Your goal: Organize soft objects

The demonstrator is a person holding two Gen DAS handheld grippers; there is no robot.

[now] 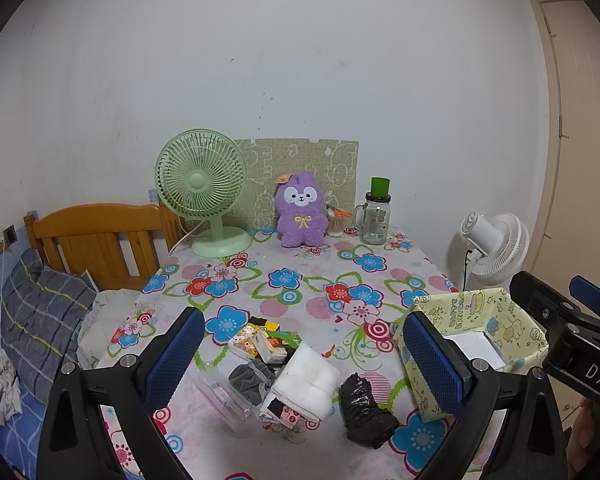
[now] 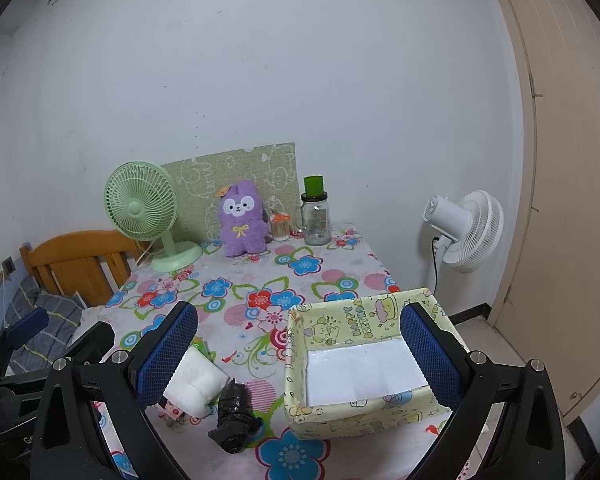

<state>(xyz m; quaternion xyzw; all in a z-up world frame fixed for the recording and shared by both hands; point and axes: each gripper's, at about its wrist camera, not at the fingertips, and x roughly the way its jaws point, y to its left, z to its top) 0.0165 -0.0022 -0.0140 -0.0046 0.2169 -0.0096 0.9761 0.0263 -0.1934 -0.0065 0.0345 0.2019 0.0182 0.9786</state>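
Left tongs [image 1: 304, 360] and right tongs [image 2: 299, 356], black frames, blue mesh-textured pads [image 1: 176, 356], silver screws

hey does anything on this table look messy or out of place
Yes. The soft items sit in a loose heap beside the yellow box: a white folded cloth, a grey pouch and a crumpled black bag. The box holds only a white sheet.

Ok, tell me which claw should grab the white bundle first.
Left. The left claw is open and frames the white bundle, while the right claw faces the box.
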